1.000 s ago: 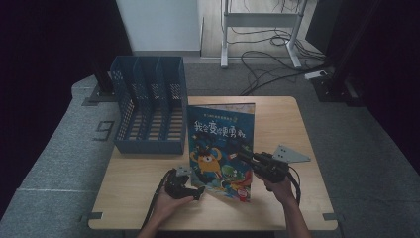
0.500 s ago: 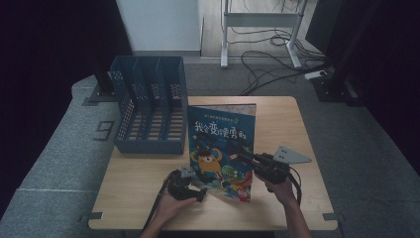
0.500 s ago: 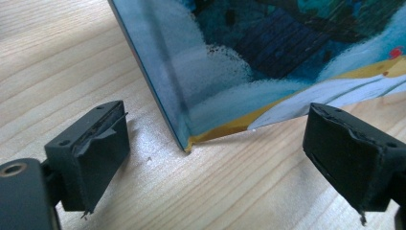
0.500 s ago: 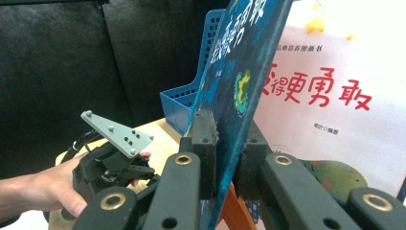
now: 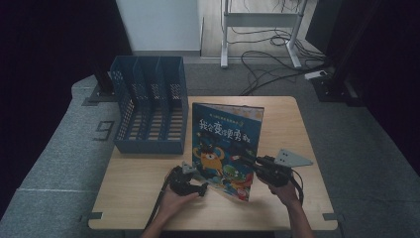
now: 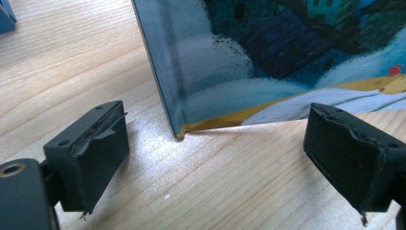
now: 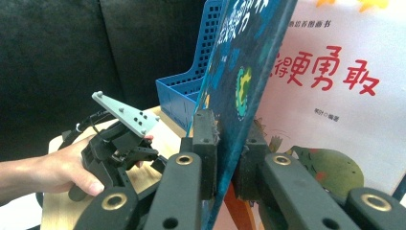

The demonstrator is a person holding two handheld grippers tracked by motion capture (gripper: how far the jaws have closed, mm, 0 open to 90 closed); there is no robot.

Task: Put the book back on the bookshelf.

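Observation:
A picture book (image 5: 225, 141) with a blue cartoon cover stands upright on the wooden table (image 5: 143, 198), its bottom edge on the tabletop. My right gripper (image 5: 246, 159) is shut on the book's right edge. In the right gripper view the jaws (image 7: 229, 153) clamp the blue cover (image 7: 244, 72), and a pale page with red letters lies just right of them. My left gripper (image 5: 199, 187) sits low on the table by the book's lower left corner. In the left gripper view it (image 6: 215, 153) is open, with the book's corner (image 6: 230, 72) just beyond the jaws and untouched.
A blue slotted file holder (image 5: 148, 106) stands at the table's back left, close to the book's left edge. Grey carpet surrounds the table, with cables and a metal stand on the floor behind.
The left hand has edged slightly toward the book's lower corner. The book and the right gripper have not moved.

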